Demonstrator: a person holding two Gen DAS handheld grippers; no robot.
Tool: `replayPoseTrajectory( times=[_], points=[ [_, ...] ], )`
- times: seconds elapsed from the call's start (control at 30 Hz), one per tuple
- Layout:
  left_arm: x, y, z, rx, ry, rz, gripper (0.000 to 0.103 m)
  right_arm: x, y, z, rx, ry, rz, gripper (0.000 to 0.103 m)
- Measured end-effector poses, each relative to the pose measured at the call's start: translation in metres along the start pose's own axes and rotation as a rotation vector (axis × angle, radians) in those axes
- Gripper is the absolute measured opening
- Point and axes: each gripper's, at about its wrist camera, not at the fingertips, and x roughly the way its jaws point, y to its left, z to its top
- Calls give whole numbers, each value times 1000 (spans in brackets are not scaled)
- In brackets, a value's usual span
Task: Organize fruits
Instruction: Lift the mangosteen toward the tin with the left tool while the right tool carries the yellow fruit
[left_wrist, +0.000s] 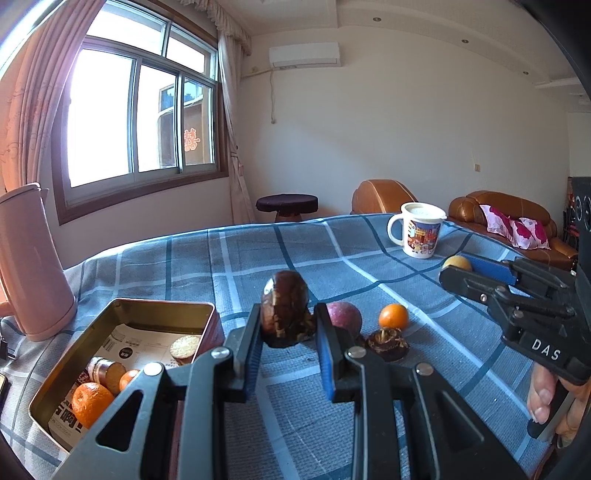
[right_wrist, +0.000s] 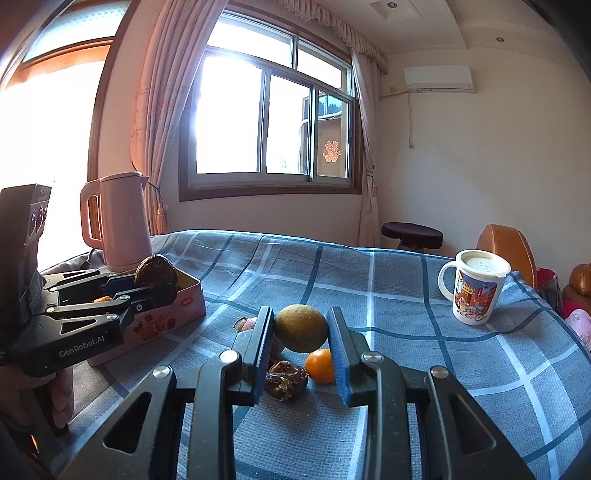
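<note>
Blue pads on left gripper (left_wrist: 287, 323): closed on a dark brown fruit (left_wrist: 285, 308), one pad on each side, held up above the cloth.
Left gripper place: near the tin box; in the right wrist view the brown fruit sits over the box edge.
Right gripper (right_wrist: 301, 332): its blue pads squeeze a yellow-green fruit (right_wrist: 301, 328), held up off the cloth.
Under the right gripper: a small orange (right_wrist: 320, 365) and a brown wrinkly fruit (right_wrist: 285, 379) lie on the cloth, close together.
Purple fruit (left_wrist: 345, 314): on the cloth, just beside the left gripper's right finger.
Tin box (left_wrist: 207, 314): open, on the left side of the table; inside are two orange fruits (left_wrist: 90, 402), a round biscuit and some printed paper.
Pink kettle (right_wrist: 120, 221): stands behind the tin box, near the window.
White mug (right_wrist: 476, 288): has a lid and a cartoon picture; stands far off to the right, well apart from the fruit.
Checked cloth (right_wrist: 406, 314): blue and grey, covers the whole table.
Behind the table: a dark round stool (left_wrist: 287, 204) and a brown sofa (left_wrist: 506, 210) with a pink flowery cushion.
</note>
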Motion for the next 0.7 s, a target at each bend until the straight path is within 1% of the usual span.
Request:
replayPoseTrajectory(
  times=[0.43,0.7],
  points=[
    [-3,11,-1,-19,10,4,28,8,25,2,-58,15,31,31],
    [-6,19,-2,-33,13,11,28,15,38,5,-67,30,63,31]
  ],
)
